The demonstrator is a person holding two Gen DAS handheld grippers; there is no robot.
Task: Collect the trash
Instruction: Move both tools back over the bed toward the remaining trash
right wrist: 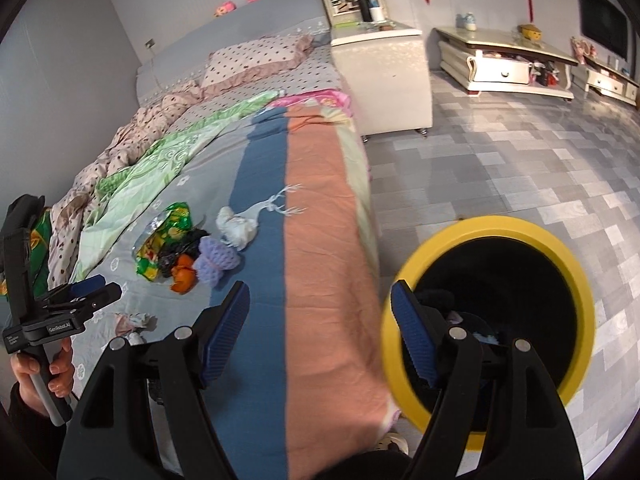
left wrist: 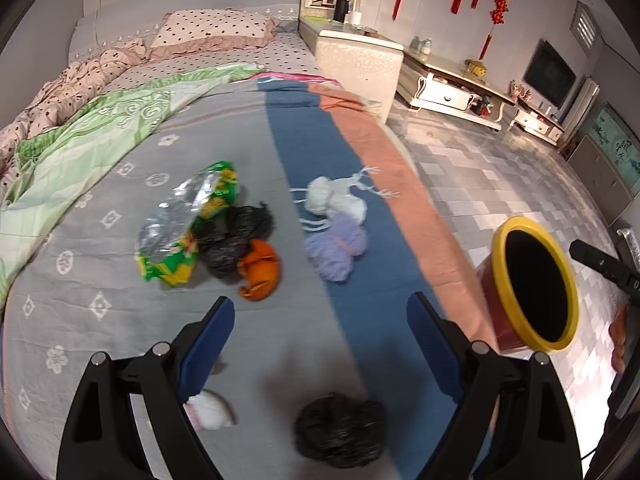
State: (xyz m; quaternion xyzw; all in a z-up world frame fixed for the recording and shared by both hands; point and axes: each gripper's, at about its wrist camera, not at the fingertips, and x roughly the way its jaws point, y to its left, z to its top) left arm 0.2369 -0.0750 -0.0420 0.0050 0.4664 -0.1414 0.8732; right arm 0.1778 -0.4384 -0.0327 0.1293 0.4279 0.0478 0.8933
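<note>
Trash lies on the bed: a green and silver snack wrapper [left wrist: 188,224], black crumpled bags [left wrist: 236,240], an orange peel [left wrist: 260,274], a purple wad [left wrist: 336,250] and a white wad [left wrist: 332,198]. My left gripper [left wrist: 320,344] is open above a black crumpled bag [left wrist: 340,430], with a white and pink wad [left wrist: 210,410] by its left finger. A red bin with a yellow rim [left wrist: 534,284] stands beside the bed. My right gripper [right wrist: 320,332] is open and empty, over the bed edge next to the bin [right wrist: 490,320]. The pile also shows in the right wrist view [right wrist: 180,248].
The bed [left wrist: 100,280] has a grey, blue and salmon cover, a green quilt [left wrist: 80,152] and pillows. A white nightstand [left wrist: 356,64] and low cabinets [left wrist: 452,88] stand on the tiled floor [right wrist: 520,160]. The left gripper shows in the right wrist view [right wrist: 84,292].
</note>
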